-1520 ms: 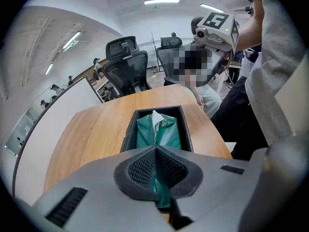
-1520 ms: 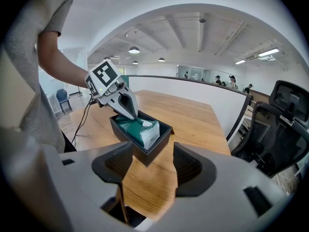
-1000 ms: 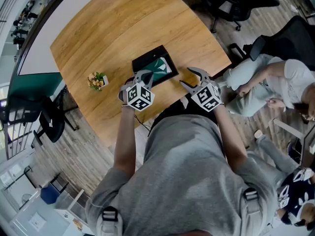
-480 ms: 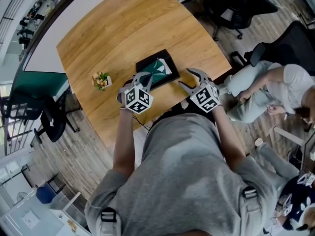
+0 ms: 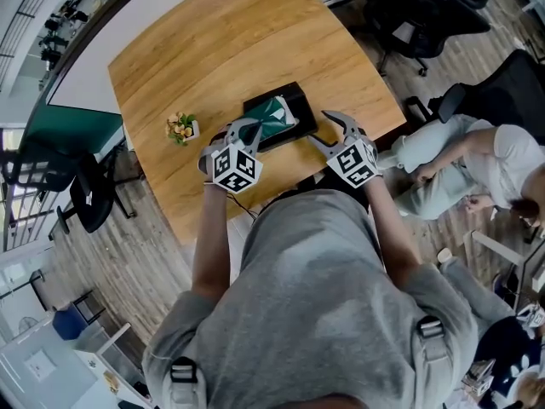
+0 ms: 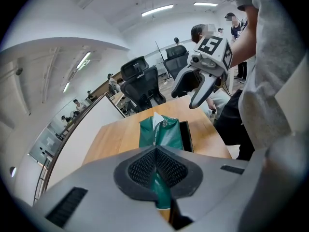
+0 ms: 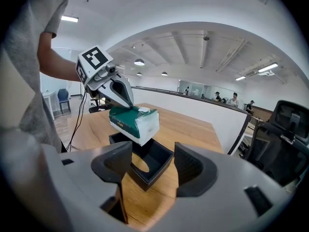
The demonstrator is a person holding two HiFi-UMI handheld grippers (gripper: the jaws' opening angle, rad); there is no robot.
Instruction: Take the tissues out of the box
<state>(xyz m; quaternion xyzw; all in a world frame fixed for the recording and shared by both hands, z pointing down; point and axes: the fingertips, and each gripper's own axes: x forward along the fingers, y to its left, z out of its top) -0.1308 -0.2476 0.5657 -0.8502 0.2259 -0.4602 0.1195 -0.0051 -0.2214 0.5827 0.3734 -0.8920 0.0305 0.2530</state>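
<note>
Left tool (image 5: 249,129) clenches the tissue pack (image 7: 135,122); right tool (image 7: 152,164) has just opened wider, empty.

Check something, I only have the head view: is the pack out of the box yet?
Observer: Mostly. The right gripper view shows the pack raised and tilted over the open box. I can't tell whether its low corner clears the rim.
Operator: What is the left gripper holding it by?
Observer: Its own view shows the left gripper shut on a fold of the pack's green wrap.
Operator: And the right gripper?
Observer: The right gripper is empty. Its jaws have just been opening, and the box lies ahead of them.
</note>
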